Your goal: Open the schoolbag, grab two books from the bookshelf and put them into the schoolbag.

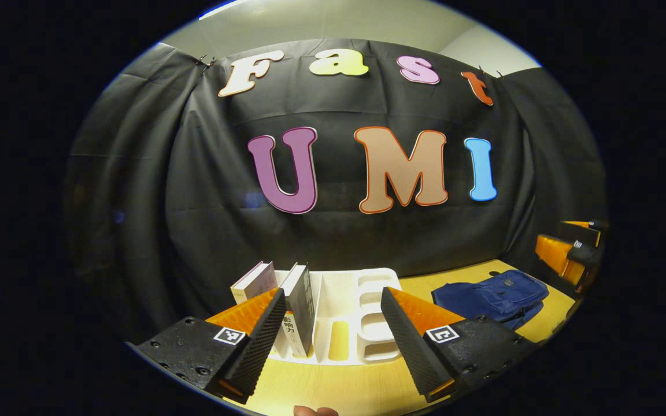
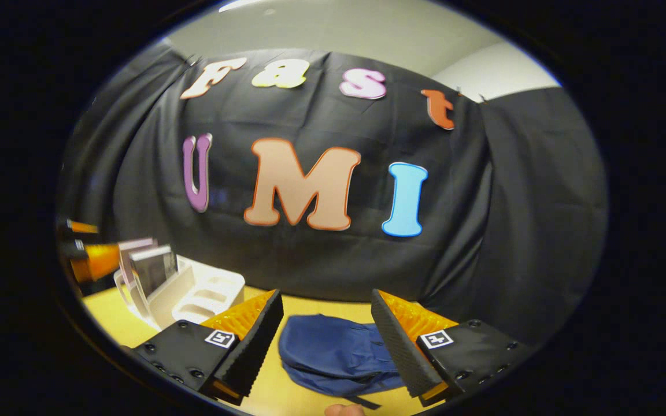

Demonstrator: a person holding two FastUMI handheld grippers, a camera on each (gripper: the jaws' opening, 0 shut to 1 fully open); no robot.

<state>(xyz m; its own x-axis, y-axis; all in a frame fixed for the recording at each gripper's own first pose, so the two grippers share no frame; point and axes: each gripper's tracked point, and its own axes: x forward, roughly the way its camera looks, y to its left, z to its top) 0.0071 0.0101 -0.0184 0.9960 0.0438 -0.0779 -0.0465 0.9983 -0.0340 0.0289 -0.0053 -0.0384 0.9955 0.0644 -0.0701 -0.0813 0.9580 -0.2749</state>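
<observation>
A blue schoolbag (image 1: 492, 297) lies flat and closed on the yellow table (image 1: 333, 387), right of a white bookshelf (image 1: 367, 315). Two books (image 1: 295, 309) stand upright in the shelf's left slots. My left gripper (image 1: 333, 335) hovers open in front of the shelf, holding nothing. In the right gripper view, the schoolbag (image 2: 333, 352) lies just beyond my open right gripper (image 2: 327, 341), whose fingers frame it without touching. The books (image 2: 148, 268) and bookshelf (image 2: 194, 294) sit at the left there. The other gripper shows at the far right edge (image 1: 570, 254) of the left gripper view.
Black cloth walls close the booth behind and to both sides of the table. The bookshelf's right compartments stand vacant. A fingertip (image 1: 315, 411) shows at the bottom edge of the left gripper view.
</observation>
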